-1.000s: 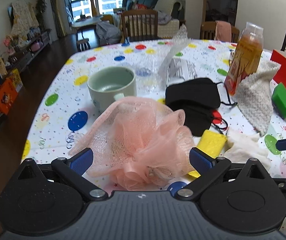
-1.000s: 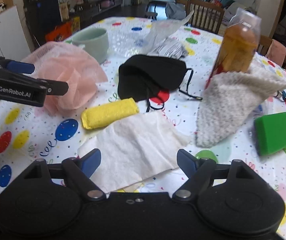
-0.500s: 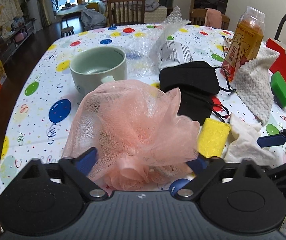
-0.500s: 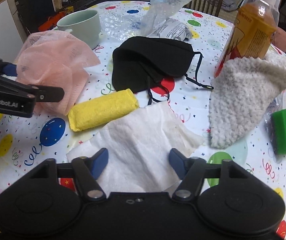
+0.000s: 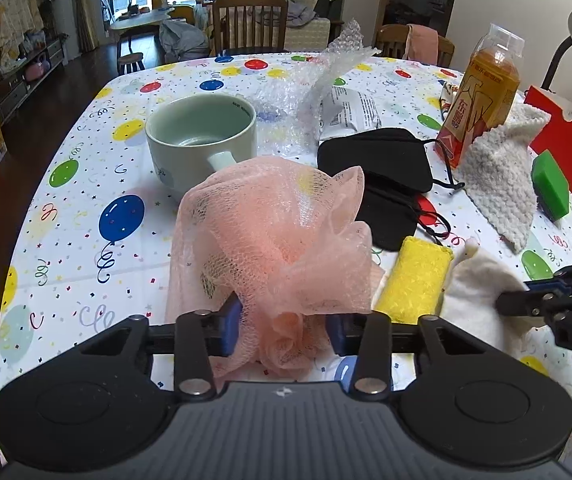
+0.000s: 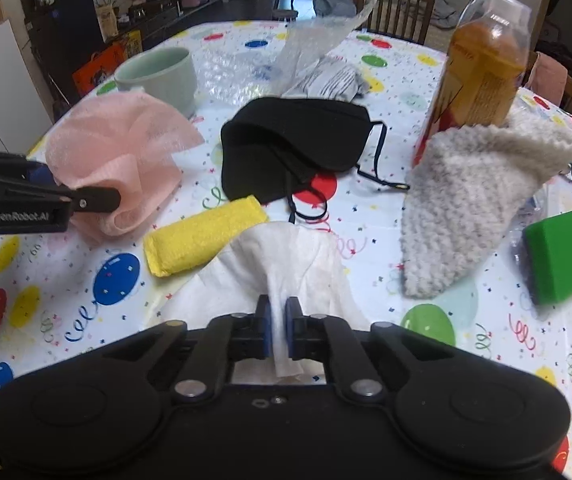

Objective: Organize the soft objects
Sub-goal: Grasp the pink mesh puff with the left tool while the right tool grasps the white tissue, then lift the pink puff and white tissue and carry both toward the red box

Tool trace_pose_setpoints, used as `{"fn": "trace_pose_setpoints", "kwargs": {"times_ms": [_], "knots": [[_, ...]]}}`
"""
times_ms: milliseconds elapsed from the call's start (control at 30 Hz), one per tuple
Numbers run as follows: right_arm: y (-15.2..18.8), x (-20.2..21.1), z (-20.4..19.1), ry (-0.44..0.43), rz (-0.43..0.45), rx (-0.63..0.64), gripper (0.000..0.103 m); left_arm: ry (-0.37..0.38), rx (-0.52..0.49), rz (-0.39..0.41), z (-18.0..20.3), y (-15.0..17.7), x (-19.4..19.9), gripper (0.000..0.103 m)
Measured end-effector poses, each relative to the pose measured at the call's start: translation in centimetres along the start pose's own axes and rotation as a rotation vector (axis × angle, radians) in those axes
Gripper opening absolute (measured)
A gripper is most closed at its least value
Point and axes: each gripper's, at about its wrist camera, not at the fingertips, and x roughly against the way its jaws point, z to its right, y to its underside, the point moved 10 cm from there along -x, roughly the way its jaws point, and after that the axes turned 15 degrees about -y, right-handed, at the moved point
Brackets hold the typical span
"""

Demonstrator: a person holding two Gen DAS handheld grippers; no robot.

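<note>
Half a second ago both of our claws stood wide open around their targets; now each has closed, so we judge the picking-up stage of the sorting has begun on two soft things at once. Our left claw (image 5: 282, 328) has narrowed onto the gathered base of the pink mesh bath puff (image 5: 270, 240), whose netting billows up in front of the green mug (image 5: 202, 136). Our right claw (image 6: 278, 332) is pinched almost fully together on a raised fold of the white cloth (image 6: 286, 264), the rest of it lying on the worktop (image 6: 86, 288) just beside the yellow sponge (image 6: 202, 240). The black face mask (image 6: 298, 140) and the knitted cloth (image 6: 466, 200) lie untouched.
</note>
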Motion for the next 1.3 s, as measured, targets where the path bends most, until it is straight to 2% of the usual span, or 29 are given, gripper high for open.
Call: {"fn": "trace_pose_setpoints", "kwargs": {"times_ms": [500, 800, 867, 1067, 1167, 1233, 1300], "knots": [[-1.5, 8.2, 0.8, -0.023, 0.140, -0.052, 0.005, -0.009, 0.033, 0.060, -0.7, -0.9, 3.9, 0.022], [-2.2, 13.8, 5.5, -0.029, 0.232, -0.104, 0.006, -0.034, 0.073, 0.064, -0.4, -1.7, 6.5, 0.013], [-2.2, 14.8, 6.7, -0.036, 0.244, -0.113, 0.006, -0.042, 0.079, 0.062, 0.2, -2.0, 7.1, 0.007], [-2.2, 17.4, 10.6, -0.052, 0.271, -0.136, 0.006, -0.064, 0.085, 0.084, 2.6, -3.5, 9.0, 0.007], [-2.0, 18.3, 12.4, -0.068, 0.280, -0.160, 0.006, -0.093, 0.055, 0.103, 3.9, -4.0, 9.9, 0.007], [-1.9, 18.5, 13.1, -0.077, 0.282, -0.172, 0.006, -0.117, 0.048, 0.091, 4.3, -3.9, 10.0, 0.008], [-1.6, 18.3, 13.7, -0.083, 0.277, -0.184, 0.006, -0.096, 0.075, 0.071, 4.3, -3.3, 10.2, 0.008]]}}
